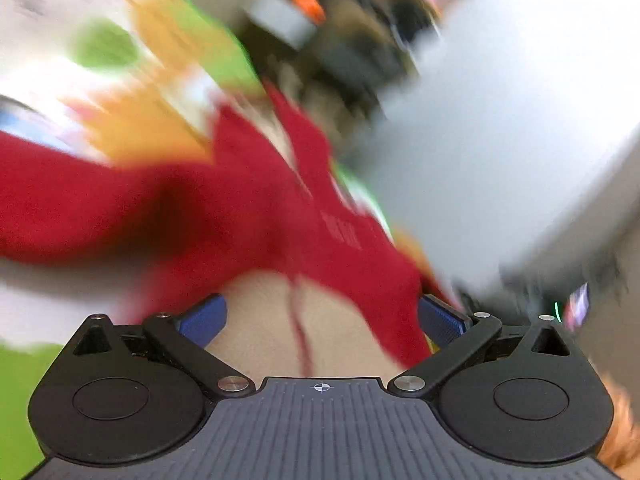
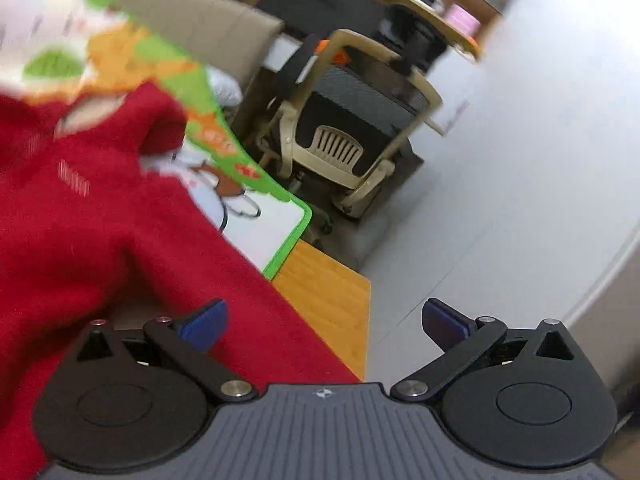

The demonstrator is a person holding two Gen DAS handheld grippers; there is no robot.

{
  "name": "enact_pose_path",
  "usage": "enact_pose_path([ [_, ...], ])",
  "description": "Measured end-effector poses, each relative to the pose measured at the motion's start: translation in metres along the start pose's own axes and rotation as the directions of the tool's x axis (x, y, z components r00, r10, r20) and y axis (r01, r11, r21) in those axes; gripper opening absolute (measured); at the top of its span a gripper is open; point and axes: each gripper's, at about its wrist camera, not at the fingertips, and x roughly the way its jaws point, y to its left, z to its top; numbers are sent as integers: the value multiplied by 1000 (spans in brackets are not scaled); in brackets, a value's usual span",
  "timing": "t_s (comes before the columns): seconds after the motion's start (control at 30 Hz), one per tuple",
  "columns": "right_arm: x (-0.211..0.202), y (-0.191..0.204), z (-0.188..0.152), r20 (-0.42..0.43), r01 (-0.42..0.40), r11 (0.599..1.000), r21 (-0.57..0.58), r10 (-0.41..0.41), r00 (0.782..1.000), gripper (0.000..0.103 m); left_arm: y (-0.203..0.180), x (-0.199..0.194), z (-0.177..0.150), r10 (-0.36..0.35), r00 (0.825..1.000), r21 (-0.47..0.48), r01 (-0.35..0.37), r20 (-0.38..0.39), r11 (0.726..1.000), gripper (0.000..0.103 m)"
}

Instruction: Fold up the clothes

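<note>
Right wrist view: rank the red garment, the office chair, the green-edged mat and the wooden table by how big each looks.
1. red garment, though it lies nearest the camera
2. office chair
3. green-edged mat, partly covered
4. wooden table; only a strip shows

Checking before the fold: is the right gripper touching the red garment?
Cannot tell. In the right wrist view the open right gripper overlaps the red garment, but no gap or contact shows plainly.
</note>
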Motion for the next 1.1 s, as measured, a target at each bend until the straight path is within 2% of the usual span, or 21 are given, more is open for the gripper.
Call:
enact_pose_path([
  [0.03,-3,-6,0,-21,-35,997,65,37,999,103,16,-11,7,101,993,-47,-98,58,994,103],
  [0.07,-5,-13,0,-39,-69,989,131,75,996,103,32,-22,13,210,972,-103,-199,109,975,103],
  [0.13,-6,-25,3,5,-207,921,331,217,976,103,68,-22,20,349,931,-267,-311,108,912,103],
  [0.2,5,-13,-2,29,-329,830,451,355,934,103,99,-17,25,444,891,-416,-370,95,831,103],
  [0.27,17,-2,-6,71,-435,707,557,481,874,103,105,-1,29,514,849,-427,-423,120,799,103],
  [0.3,22,11,-9,71,-455,692,561,508,859,103,104,9,31,559,819,-405,-472,127,783,103],
  [0.37,31,38,-16,56,-478,673,564,547,835,103,100,27,35,638,755,-388,-548,151,741,102],
  [0.4,36,47,-20,48,-483,666,568,560,827,103,98,32,38,657,736,-381,-568,163,730,89],
  [0.43,38,57,-22,41,-479,671,565,557,829,103,96,36,42,669,723,-372,-581,172,724,45],
  [0.47,36,64,-24,39,-478,688,547,549,835,103,94,37,49,665,723,-355,-582,185,731,31],
  [0.5,34,71,-27,37,-476,703,528,541,840,103,94,37,56,658,727,-336,-580,199,742,24],
  [0.57,30,73,-31,36,-476,722,503,533,846,103,89,34,73,648,722,-288,-584,243,759,16],
  [0.6,30,72,-32,37,-476,723,500,532,846,103,85,26,84,648,702,-258,-594,296,762,16],
  [0.7,35,72,-31,39,-479,715,509,537,842,103,74,-7,108,650,597,-213,-638,471,740,16],
  [0.77,41,77,-31,28,-477,710,518,544,839,103,77,-19,112,656,569,-215,-651,496,728,17],
  [0.87,46,86,-27,-18,-478,729,490,556,831,103,97,-17,100,702,565,-231,-683,433,693,32],
  [0.97,48,94,-24,-73,-489,744,456,579,812,103,124,-16,80,722,632,-336,-640,282,691,39],
  [1.0,50,95,-23,-88,-503,739,448,597,798,103,129,-20,71,678,692,-394,-567,249,723,49],
  [1.03,51,97,-23,-103,-521,731,440,617,780,103,132,-25,62,614,756,-456,-475,227,753,68],
  [1.07,52,98,-22,-109,-533,732,425,626,772,103,132,-28,53,536,814,-508,-372,222,777,75],
  [1.1,52,99,-21,-116,-545,731,410,634,764,103,131,-28,46,459,861,-541,-285,218,791,84],
])
